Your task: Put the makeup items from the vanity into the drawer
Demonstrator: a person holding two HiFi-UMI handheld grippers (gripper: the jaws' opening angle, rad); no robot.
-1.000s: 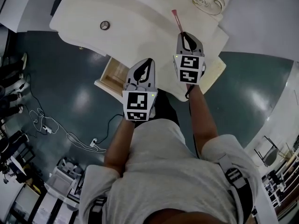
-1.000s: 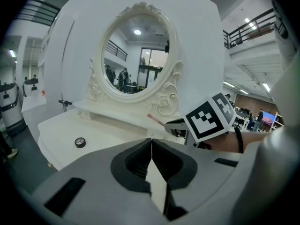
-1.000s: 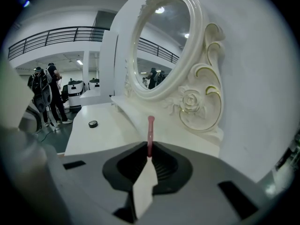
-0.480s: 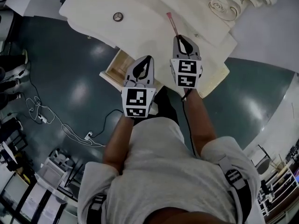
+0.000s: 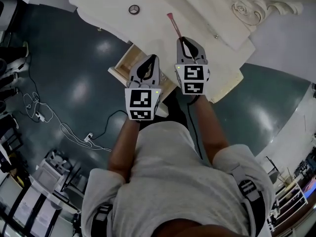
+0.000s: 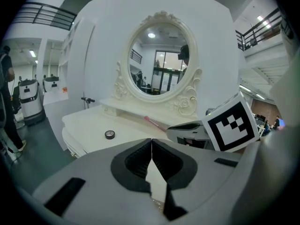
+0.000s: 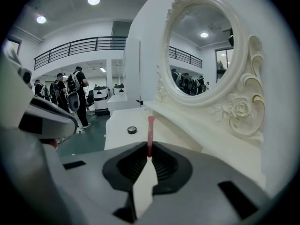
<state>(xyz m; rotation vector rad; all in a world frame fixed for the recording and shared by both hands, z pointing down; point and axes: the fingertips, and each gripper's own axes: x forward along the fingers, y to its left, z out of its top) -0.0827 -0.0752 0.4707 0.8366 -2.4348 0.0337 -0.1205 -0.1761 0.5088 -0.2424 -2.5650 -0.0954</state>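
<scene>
My right gripper (image 5: 183, 39) is shut on the near end of a thin pink makeup stick (image 5: 173, 24), which juts forward over the cream vanity top (image 5: 111, 16). In the right gripper view the stick (image 7: 150, 135) rises straight out of the closed jaw tips (image 7: 149, 148). A small round black item (image 5: 134, 9) lies farther left on the vanity top. My left gripper (image 5: 153, 58) is shut with nothing in it and hovers by the open wooden drawer (image 5: 126, 69). In the left gripper view the pads (image 6: 151, 143) meet, and the right gripper (image 6: 187, 130) shows to the right.
An oval mirror (image 6: 157, 60) with carved roses stands at the back of the vanity. Cables (image 5: 54, 127) trail over the dark green floor at the left, with carts at the lower left. People (image 7: 70, 95) stand far off in the hall.
Both grippers have shifted left along the vanity front, and the pink stick has travelled with the right gripper. The round item has stayed where it lay on the top.
</scene>
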